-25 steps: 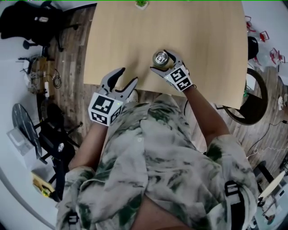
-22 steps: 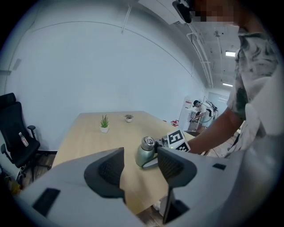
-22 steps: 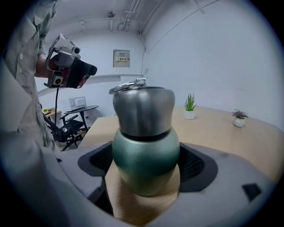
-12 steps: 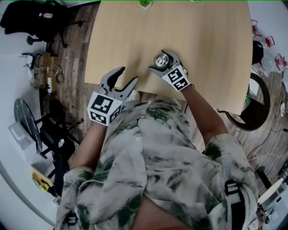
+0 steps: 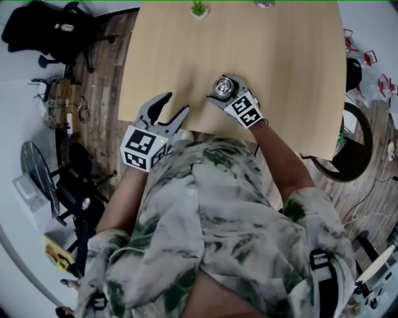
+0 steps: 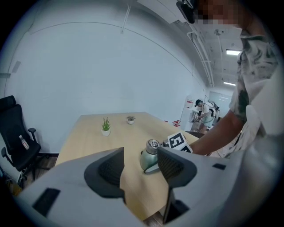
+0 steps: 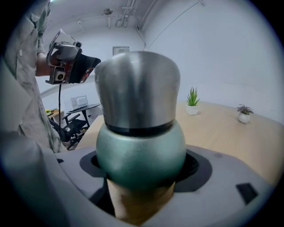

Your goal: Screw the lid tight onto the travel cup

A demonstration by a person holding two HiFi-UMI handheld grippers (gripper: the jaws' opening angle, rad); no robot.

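Head view: the green, round-bodied travel cup (image 5: 223,86) with its steel lid (image 5: 222,83) stands upright by the wooden table's (image 5: 280,62) near edge, between my right gripper's (image 5: 225,89) jaws. My left gripper (image 5: 176,104) hangs well apart.

Left gripper view: jaws wide and empty, with the cup well beyond them.

Right gripper view: the jaws have just been closing, and their pads clasp the cup's green body.

Wooden table (image 5: 280,74), potted plant (image 5: 198,9), office chair (image 5: 56,28)

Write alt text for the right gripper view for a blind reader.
A green travel cup with a steel lid stands upright on a wooden table between the right gripper's jaws, which have just been closing. Two potted plants stand behind.
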